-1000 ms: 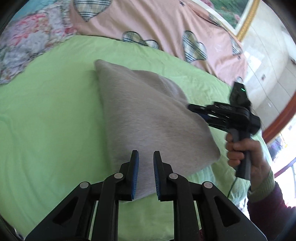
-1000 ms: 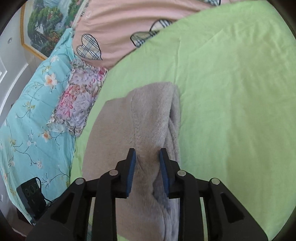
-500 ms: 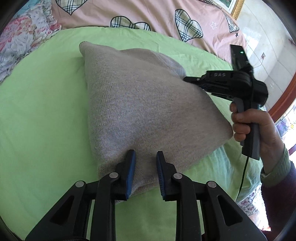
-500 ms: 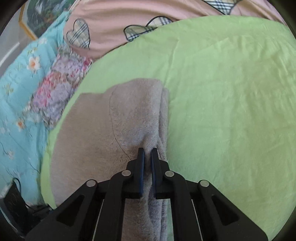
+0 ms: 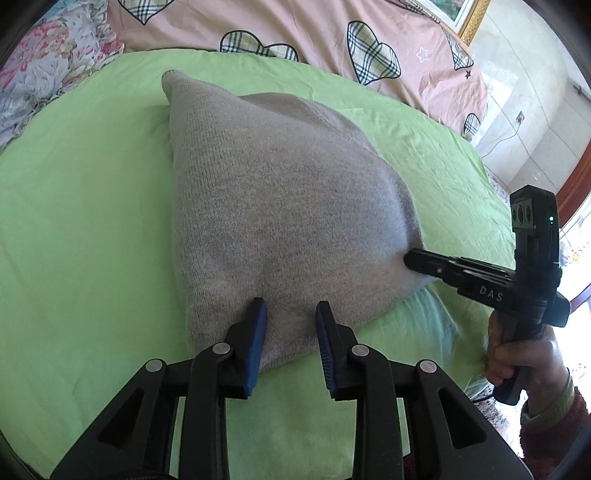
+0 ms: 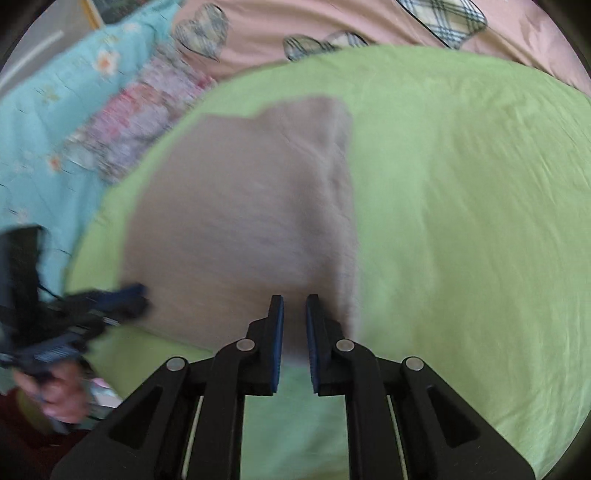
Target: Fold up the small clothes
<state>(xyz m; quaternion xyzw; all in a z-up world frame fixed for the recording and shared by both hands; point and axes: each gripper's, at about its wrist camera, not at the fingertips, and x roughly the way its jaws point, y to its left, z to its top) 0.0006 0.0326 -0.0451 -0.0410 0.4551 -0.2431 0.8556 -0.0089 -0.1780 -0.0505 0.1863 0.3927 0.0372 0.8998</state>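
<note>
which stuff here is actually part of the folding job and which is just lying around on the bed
Part of the job:
- grey knit garment, lying on the green sheet
- left hand-held gripper, jaws apart at the garment's near edge
- right hand-held gripper, shut on the garment's edge

Just lying about:
- pink heart-print quilt
- floral bedding
- framed picture

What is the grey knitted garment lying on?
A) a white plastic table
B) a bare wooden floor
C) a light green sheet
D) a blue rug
C: the grey knitted garment lies on the light green sheet, which shows around it on every visible side in both views, with a pink heart-patterned cover beyond it.
</note>
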